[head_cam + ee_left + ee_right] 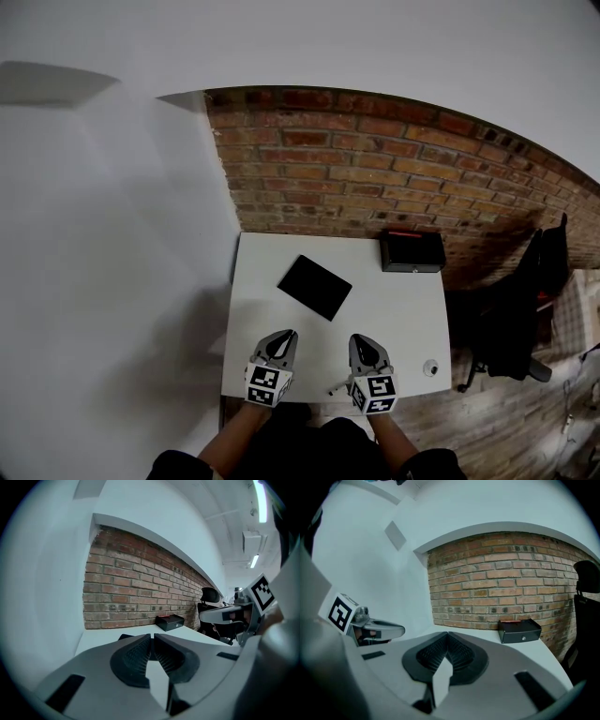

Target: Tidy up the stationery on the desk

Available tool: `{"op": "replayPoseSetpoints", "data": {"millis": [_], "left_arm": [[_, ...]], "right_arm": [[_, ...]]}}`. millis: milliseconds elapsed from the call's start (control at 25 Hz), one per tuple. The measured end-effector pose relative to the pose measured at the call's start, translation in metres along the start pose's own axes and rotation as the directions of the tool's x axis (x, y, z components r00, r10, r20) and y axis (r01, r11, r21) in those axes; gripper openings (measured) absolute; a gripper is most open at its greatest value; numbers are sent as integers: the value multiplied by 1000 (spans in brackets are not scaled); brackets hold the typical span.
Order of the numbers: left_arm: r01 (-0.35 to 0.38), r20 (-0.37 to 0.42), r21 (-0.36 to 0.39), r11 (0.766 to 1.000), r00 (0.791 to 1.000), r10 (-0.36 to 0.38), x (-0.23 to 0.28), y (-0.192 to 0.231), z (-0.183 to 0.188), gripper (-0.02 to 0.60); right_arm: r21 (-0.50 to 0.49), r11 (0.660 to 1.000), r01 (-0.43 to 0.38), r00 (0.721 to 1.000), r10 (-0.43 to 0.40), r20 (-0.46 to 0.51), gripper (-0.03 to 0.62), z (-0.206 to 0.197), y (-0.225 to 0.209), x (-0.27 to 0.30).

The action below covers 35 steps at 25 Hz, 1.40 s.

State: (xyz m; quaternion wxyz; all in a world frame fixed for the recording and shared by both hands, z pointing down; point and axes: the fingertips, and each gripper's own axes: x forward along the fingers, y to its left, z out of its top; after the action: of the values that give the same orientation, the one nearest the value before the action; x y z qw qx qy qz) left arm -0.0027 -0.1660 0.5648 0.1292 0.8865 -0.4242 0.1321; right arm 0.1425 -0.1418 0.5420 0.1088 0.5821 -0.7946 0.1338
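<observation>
Lying flat, the black notebook seems light and stiff; take its edge. Left gripper and right gripper are pressed together, empty.

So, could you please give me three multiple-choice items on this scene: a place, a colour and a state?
1. Where is the black box? A) desk's front edge B) desk's back, by the brick wall C) floor
2. What colour is the desk? A) white B) green C) brown
3. The left tool and right tool are: A) shut, empty B) wide open C) holding pens
Answers: B, it sits beside the bricks; A, its top is white; A, both jaw pairs meet on nothing.
</observation>
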Motion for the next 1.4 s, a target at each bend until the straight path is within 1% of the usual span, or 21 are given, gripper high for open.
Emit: {"op": "replayPoseSetpoints", "data": {"millis": [240, 440, 760, 920, 1080, 1200, 1400], "left_arm": [[6, -13, 5, 1000, 1000, -6, 13, 25, 1, 32], [5, -18, 7, 1000, 1000, -5, 23, 30, 4, 32], [-18, -31, -4, 1000, 999, 18, 45, 38, 1, 34], [-37, -54, -13, 999, 998, 36, 62, 41, -6, 34], [-67, -66, -28, 997, 996, 65, 80, 46, -8, 34], [-80, -90, -53, 995, 993, 75, 91, 48, -14, 42], [-95, -121, -92, 991, 989, 84, 109, 53, -25, 88]], "right_arm": [[-2, 1000, 10, 1000, -10, -2, 23, 2, 1, 25], [4, 1000, 9, 1000, -9, 0, 23, 6, -5, 33], [-12, 1000, -24, 1000, 24, 10, 23, 9, -23, 60], [-24, 999, -49, 999, 49, -12, 24, 8, -37, 81], [-47, 994, -94, 994, 91, -66, 25, 5, -48, 103], [-60, 991, -121, 990, 117, -79, 25, 1, -55, 121], [-83, 982, -170, 978, 158, -135, 26, -3, -60, 150]]}}
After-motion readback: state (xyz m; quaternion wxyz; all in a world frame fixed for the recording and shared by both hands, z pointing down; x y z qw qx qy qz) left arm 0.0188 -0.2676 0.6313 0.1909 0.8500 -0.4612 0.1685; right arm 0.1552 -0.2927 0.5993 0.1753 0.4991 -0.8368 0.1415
